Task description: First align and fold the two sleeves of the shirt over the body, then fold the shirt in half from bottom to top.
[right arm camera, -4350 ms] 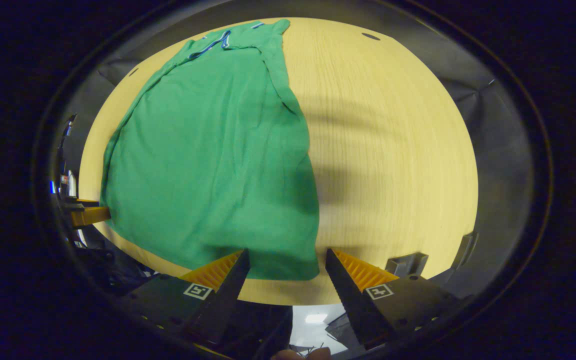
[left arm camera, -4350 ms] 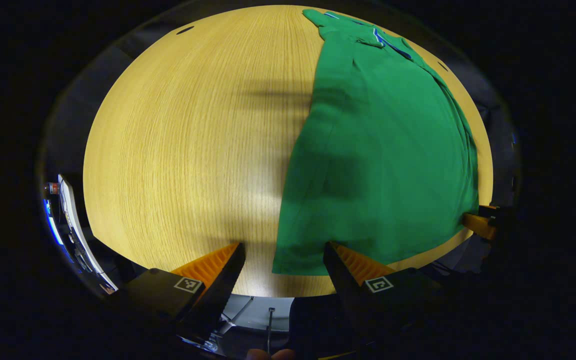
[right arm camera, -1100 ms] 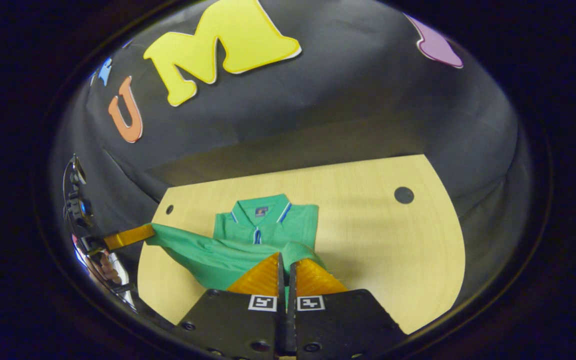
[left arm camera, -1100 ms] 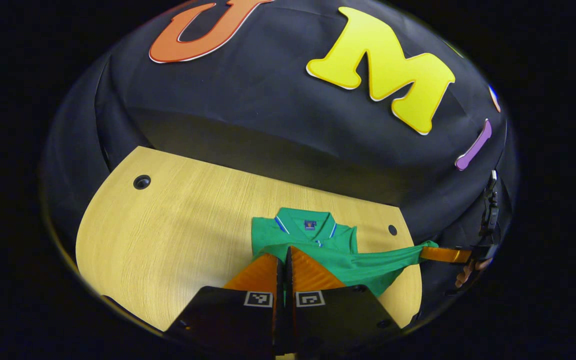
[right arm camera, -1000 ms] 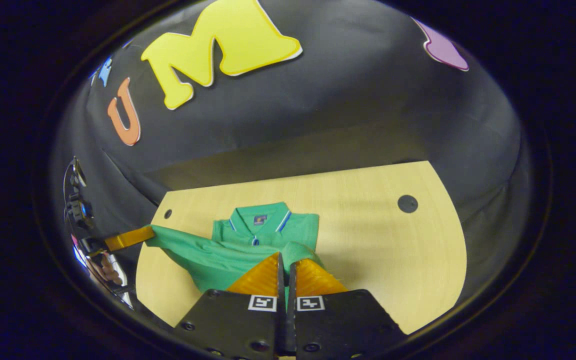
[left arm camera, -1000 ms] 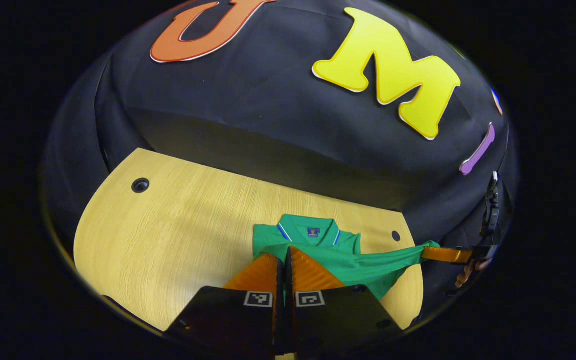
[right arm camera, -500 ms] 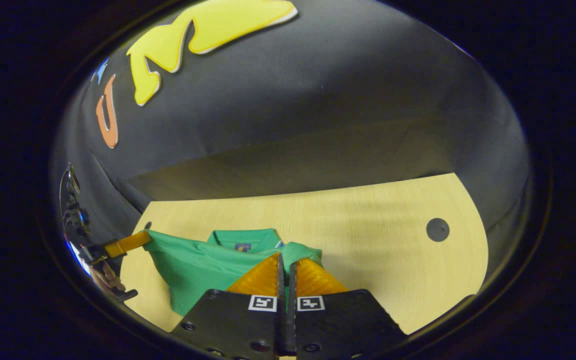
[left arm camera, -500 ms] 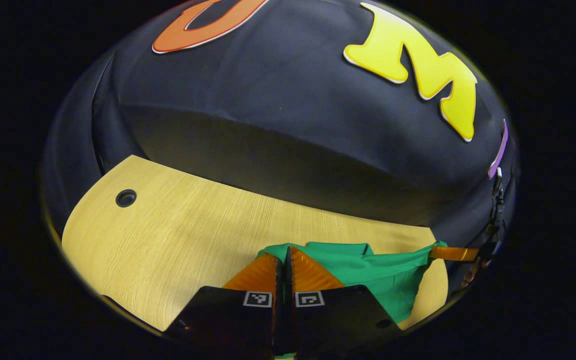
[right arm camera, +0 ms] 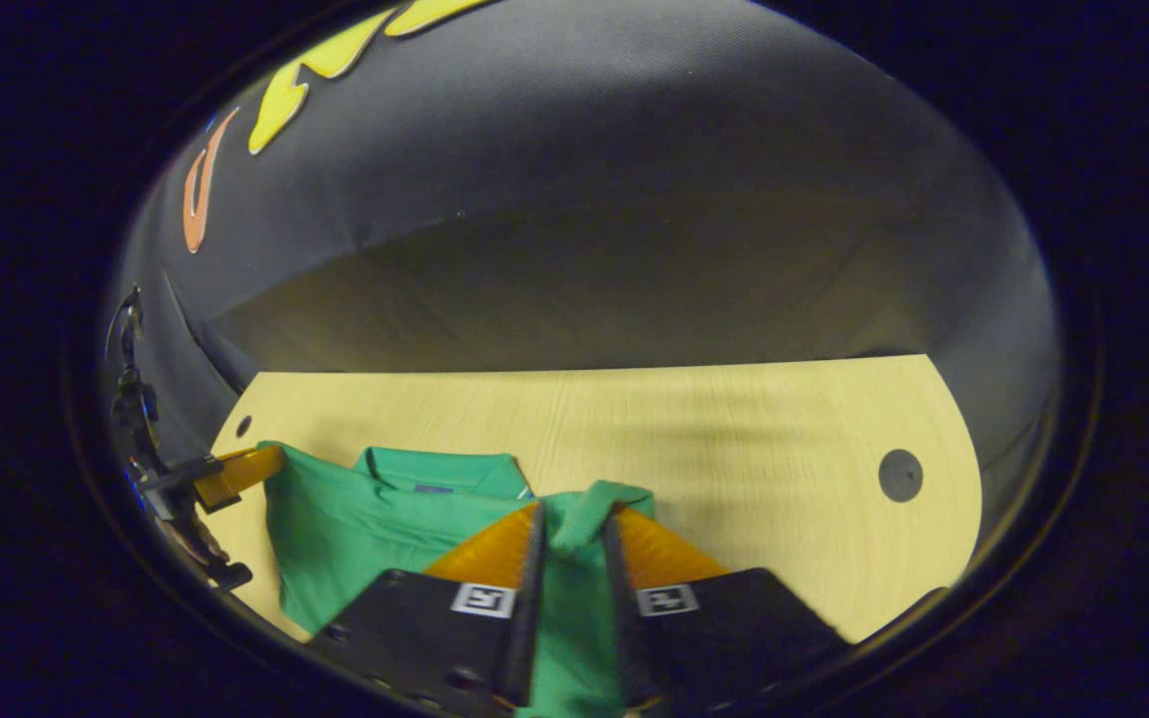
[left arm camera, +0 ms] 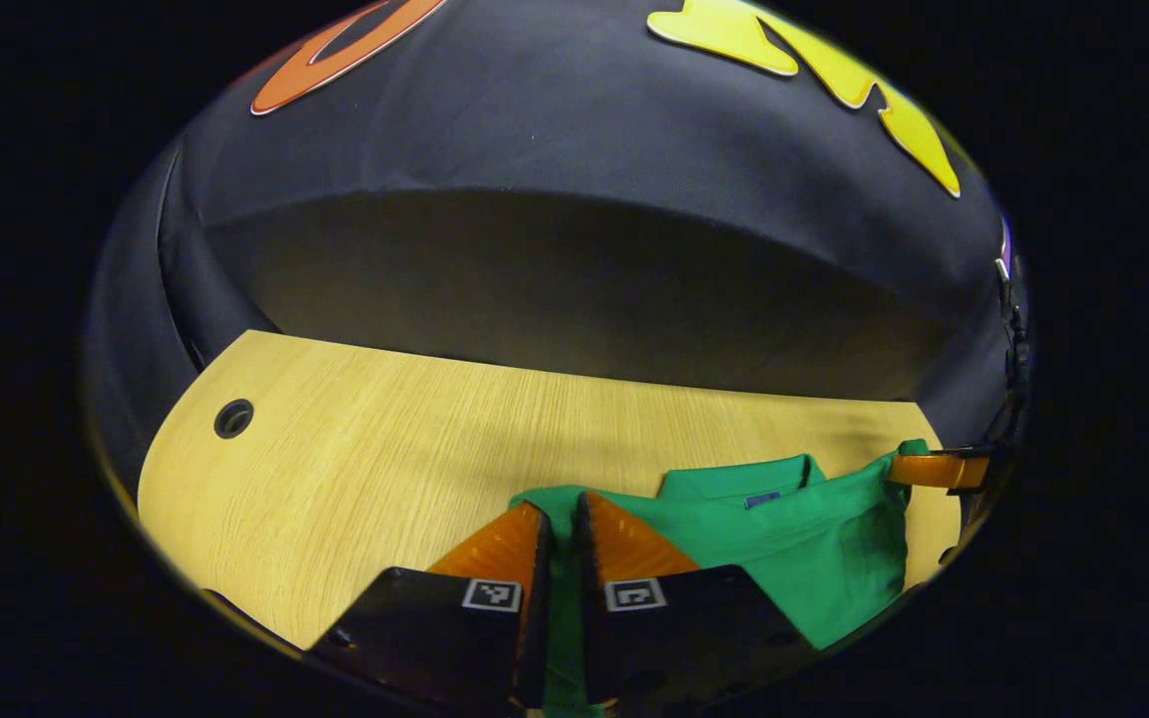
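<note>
Green fabric of the shirt (left arm camera: 814, 538) lies on the pale wooden bench (left arm camera: 365, 459), its lower half brought up over the body so that the hem edge sits close below the collar (left arm camera: 739, 481). In the left gripper view, the left gripper (left arm camera: 559, 519) has its two fingers slightly apart, with a narrow strip of the shirt's cloth running between them; whether both fingers press on it I cannot tell. At the right edge of that view the right gripper (left arm camera: 934, 469) reaches in and meets the far corner of the folded shirt.

In the right gripper view, the shirt (right arm camera: 355, 529) spreads to the left of the right gripper (right arm camera: 571, 524), whose fingers stand a little apart with a bunched corner of cloth poking up between them; the grip itself is not clear. At the left edge of that view the left gripper (right arm camera: 240, 469) touches the shirt's other corner, and the collar (right arm camera: 435, 471) shows just above the folded edge. A round dark hole (right arm camera: 900, 475) sits in the bench well to the right of the shirt, and another hole (left arm camera: 233, 418) lies near the bench's left end in the left gripper view.
</note>
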Demonstrator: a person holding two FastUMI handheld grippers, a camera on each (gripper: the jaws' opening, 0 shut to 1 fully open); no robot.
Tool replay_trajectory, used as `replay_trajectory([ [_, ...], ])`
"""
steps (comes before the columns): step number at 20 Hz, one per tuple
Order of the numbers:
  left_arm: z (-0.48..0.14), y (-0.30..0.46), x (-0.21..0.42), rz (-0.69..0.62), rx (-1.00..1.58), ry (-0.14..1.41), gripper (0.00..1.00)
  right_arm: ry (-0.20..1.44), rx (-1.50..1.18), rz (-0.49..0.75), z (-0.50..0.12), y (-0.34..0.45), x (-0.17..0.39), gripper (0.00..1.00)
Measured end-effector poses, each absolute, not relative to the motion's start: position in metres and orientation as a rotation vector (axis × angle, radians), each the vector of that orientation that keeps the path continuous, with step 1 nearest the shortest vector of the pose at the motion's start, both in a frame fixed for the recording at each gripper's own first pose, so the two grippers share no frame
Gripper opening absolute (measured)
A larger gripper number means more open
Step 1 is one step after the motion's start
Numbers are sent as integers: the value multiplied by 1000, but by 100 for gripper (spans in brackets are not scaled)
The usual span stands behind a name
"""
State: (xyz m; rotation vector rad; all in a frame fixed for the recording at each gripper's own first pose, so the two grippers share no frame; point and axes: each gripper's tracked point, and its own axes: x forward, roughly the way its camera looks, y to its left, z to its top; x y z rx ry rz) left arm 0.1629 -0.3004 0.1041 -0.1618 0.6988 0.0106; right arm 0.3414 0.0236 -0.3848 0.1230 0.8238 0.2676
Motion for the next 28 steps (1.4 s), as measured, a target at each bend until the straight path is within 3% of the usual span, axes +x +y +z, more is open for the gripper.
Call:
replay_trajectory([
  [2, 109, -298, 156, 28, -143, 713, 72, 813, 133, 235, -382, 18, 341, 76],
  [3, 107, -294, 164, 43, -137, 702, 100, 805, 136, 216, -380, 14, 341, 77],
  [4, 116, -291, 164, 53, -139, 679, 100, 793, 134, 197, -376, 10, 340, 84],
  [8, 152, -285, 160, 78, -128, 609, 100, 729, 113, 148, -346, -4, 326, 96],
  [14, 240, -284, 132, 93, -177, 482, 100, 573, 103, 139, -257, -9, 279, 93],
  [16, 281, -286, 112, 99, -187, 425, 100, 506, 98, 136, -218, -15, 255, 96],
  [20, 362, -295, 59, 87, -146, 320, 98, 361, 73, 121, -137, -25, 194, 96],
  [21, 386, -301, 44, 77, -130, 292, 98, 328, 66, 115, -119, -26, 177, 92],
  [23, 420, -307, 12, 62, -104, 253, 98, 268, 43, 99, -91, -33, 146, 96],
  [28, 452, -322, -68, 29, -70, 201, 98, 198, 46, 89, -58, -24, 59, 96],
])
